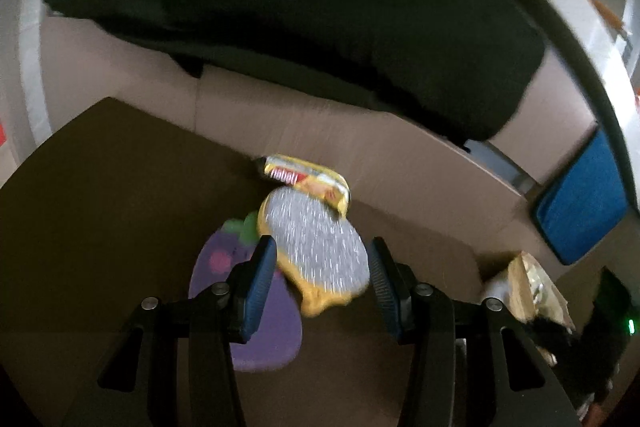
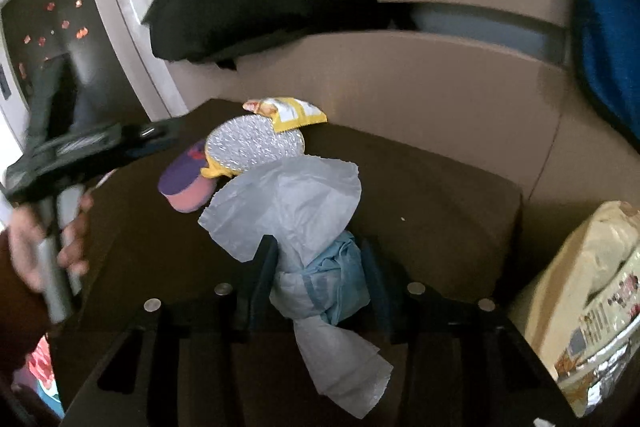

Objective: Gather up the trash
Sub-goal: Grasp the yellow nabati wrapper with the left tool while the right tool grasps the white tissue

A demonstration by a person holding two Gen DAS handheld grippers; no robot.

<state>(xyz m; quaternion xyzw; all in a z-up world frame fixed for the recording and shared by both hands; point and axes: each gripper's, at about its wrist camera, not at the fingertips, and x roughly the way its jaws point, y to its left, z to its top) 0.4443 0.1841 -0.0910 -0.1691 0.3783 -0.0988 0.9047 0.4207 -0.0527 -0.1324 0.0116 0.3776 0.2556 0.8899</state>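
Wrapper [image 2: 256, 145] lies behind tissue [image 2: 288, 195] on table [image 2: 420, 195].

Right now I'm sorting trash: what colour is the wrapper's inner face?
Shiny silver with a yellow edge; left wrist view.

On the dark brown table [image 2: 420, 187], a yellow snack wrapper [image 1: 316, 183] shows a speckled silver inside; at its 8 o'clock lies a purple eggplant-shaped pad [image 1: 256, 307] with green top and pink spot. The pale grey tissue [image 2: 288, 199] wraps something light blue. At 2 o'clock, a blue cushion [image 1: 584, 203]
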